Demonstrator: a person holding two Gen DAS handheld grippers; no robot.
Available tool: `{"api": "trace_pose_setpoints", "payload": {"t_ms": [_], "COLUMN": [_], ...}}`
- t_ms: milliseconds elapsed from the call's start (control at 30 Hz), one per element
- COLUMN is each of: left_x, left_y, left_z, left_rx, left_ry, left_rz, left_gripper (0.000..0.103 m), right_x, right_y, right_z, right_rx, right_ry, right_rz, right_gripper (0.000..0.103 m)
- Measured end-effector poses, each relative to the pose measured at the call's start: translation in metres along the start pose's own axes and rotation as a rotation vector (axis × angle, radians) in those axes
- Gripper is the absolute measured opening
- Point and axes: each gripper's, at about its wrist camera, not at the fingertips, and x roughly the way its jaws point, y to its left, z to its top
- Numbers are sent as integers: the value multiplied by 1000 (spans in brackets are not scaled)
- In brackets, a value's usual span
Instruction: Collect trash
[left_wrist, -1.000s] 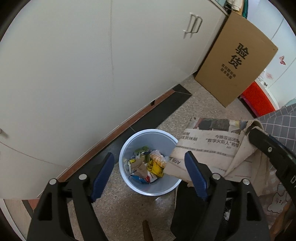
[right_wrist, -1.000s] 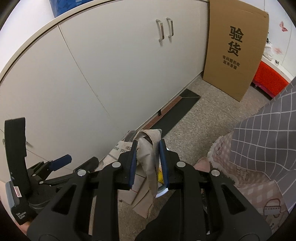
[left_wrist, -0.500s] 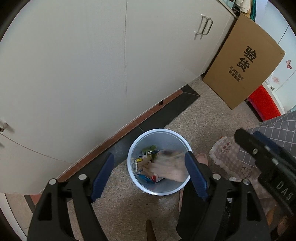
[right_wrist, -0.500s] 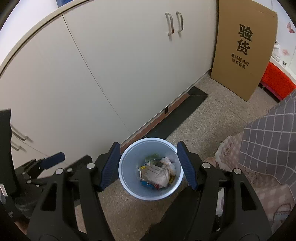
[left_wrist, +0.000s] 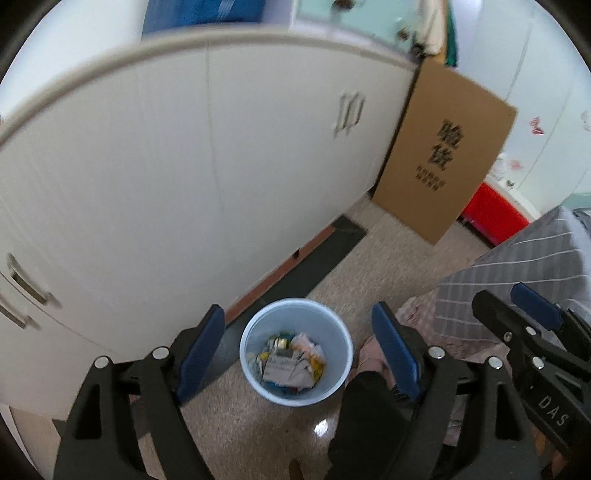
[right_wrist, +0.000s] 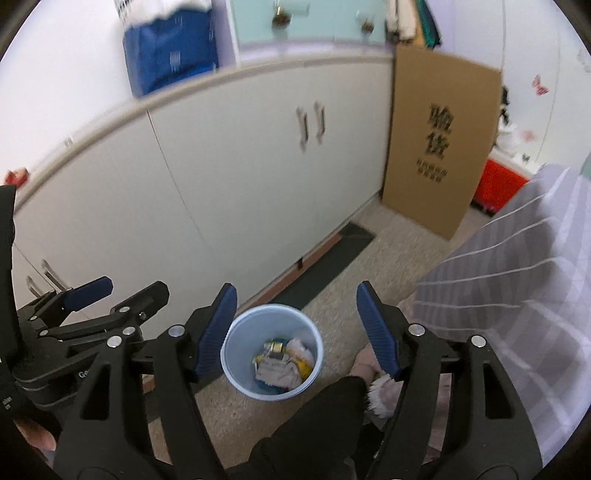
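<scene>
Nearest the lens in the left wrist view, the left gripper (left_wrist: 297, 354) is held spread wide with nothing between its blue-padded fingers; in the right wrist view the right gripper (right_wrist: 295, 328) is likewise released and empty. Below and between both sets of fingers a round pale-blue plastic waste bin (left_wrist: 255, 384) is seen standing on the speckled stone floor (left_wrist: 236, 435), and the collected trash, a heap of crumpled paper and wrappers (left_wrist: 291, 363), lies inside it. A deposit is judged complete. For the next move, both grippers would need to be carried away from the bin toward any remaining litter, none of which is visible here.

Just past the bin, the white cabinet doors (left_wrist: 184, 177) rise from a brown-and-black baseboard, and farther off a flat brown cardboard sheet with black printed characters (left_wrist: 443, 151) leans against them, with a red box (left_wrist: 493, 212) beyond.

Only the right wrist view shows the left gripper from the side, along with a blue package (right_wrist: 170, 48) on the counter. Only the left wrist view shows the right gripper's side, marked "DAS".
</scene>
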Motion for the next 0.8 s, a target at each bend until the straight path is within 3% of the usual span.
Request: {"api": "trace_pose_setpoints", "payload": {"t_ms": [400,567,800], "left_x": [-169,-223,-272], "left_y": [-80,-103,-129], "left_z": [-7,-21,-37], "left_rx": [174,223,262], "left_ry": [-321,-386,-470], "left_rz": [-67,-115,-168], "left_gripper": [92,95,96], "right_x": [-181,-246,-307], "right_y": [-37,-46,-57], "right_z": [-6,-22,-48], "right_rx": [73,87,116], "right_ry": [-271,-361,-468], "right_rz": [-107,-180,-262], "right_gripper": [86,91,93]}}
